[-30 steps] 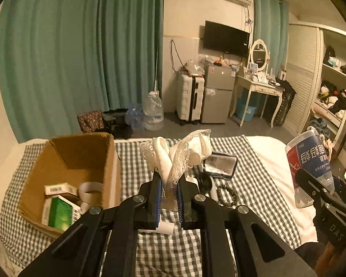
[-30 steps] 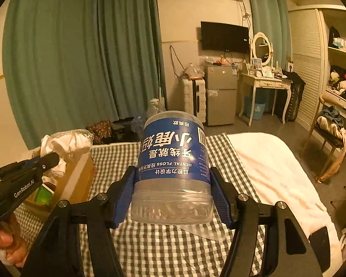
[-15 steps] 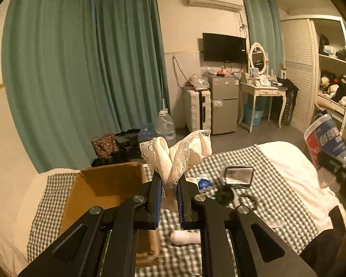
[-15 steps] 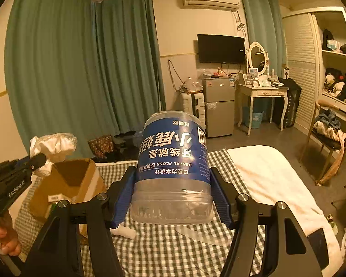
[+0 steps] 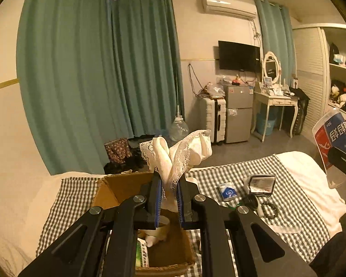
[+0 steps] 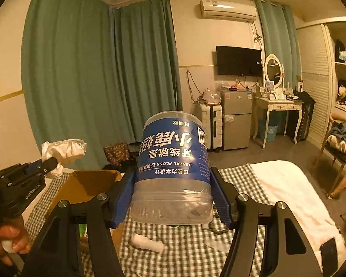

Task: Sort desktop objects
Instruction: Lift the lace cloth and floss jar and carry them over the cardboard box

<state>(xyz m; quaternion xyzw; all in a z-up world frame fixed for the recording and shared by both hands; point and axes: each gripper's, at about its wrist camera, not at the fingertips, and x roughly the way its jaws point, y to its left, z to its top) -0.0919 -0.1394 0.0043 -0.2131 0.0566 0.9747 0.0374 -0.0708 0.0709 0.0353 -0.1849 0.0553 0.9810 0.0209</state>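
My left gripper (image 5: 168,184) is shut on a white lace cloth (image 5: 179,152) and holds it above the open cardboard box (image 5: 124,184) on the checked cloth. The box holds a green packet (image 5: 141,256) and a white roll. My right gripper (image 6: 173,184) is shut on a clear dental floss jar with a blue label (image 6: 173,157), held upside down above the checked cloth. The jar also shows at the right edge of the left wrist view (image 5: 334,143). The left gripper with the cloth shows in the right wrist view (image 6: 62,154).
On the checked cloth (image 5: 219,177) lie a dark case (image 5: 261,182), a blue-white packet (image 5: 228,191), a bead bracelet (image 5: 269,209), a clear lid (image 5: 285,228) and a white tube (image 6: 147,242). Behind stand curtains, a suitcase, a fridge and a dressing table.
My left gripper has moved left with the lace cloth and now stands over the box. The right gripper has risen a little with the jar still in it.
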